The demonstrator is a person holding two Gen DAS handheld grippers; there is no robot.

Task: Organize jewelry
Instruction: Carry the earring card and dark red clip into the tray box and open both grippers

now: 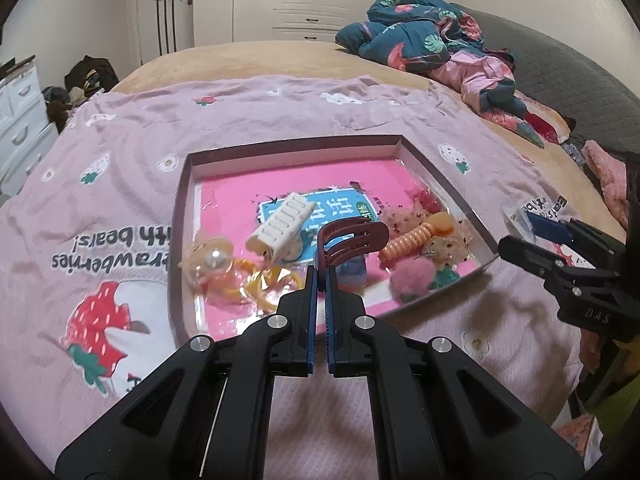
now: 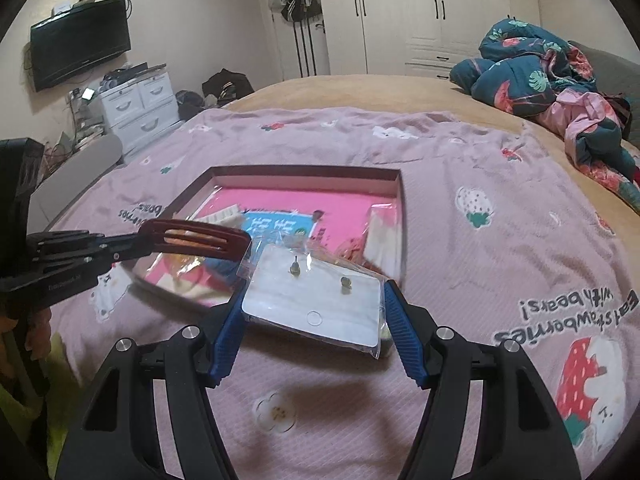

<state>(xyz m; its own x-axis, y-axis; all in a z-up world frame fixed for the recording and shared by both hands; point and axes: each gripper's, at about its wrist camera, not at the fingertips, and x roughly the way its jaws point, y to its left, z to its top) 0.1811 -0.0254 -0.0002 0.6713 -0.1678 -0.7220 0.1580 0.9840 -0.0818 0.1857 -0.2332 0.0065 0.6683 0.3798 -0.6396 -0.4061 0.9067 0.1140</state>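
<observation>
While I hang over the bed, here's how things sit:
L gripper (image 1: 322, 276): my jaws clamped tight on the stem of a dark red hair claw (image 1: 352, 236); claw sticks up past my tips, above the tray's near side.
R gripper (image 2: 314, 320): my jaws abt mid-wide, pads pressing both edges of an earring card (image 2: 316, 300) in a clear bag; two studs show on it.
Card position: held off the blanket, just near side of the tray.
Tray (image 1: 296, 146): shallow box w/ pink liner, on the pink strawberry blanket (image 1: 120, 184).
In tray: white claw clip (image 1: 280, 232), pearl piece (image 1: 218, 258), orange coil tie (image 1: 408, 240), pink pompom (image 1: 414, 276), yellow bits.
Far side: rumpled quilt (image 1: 424, 36), well apart from the tray.
</observation>
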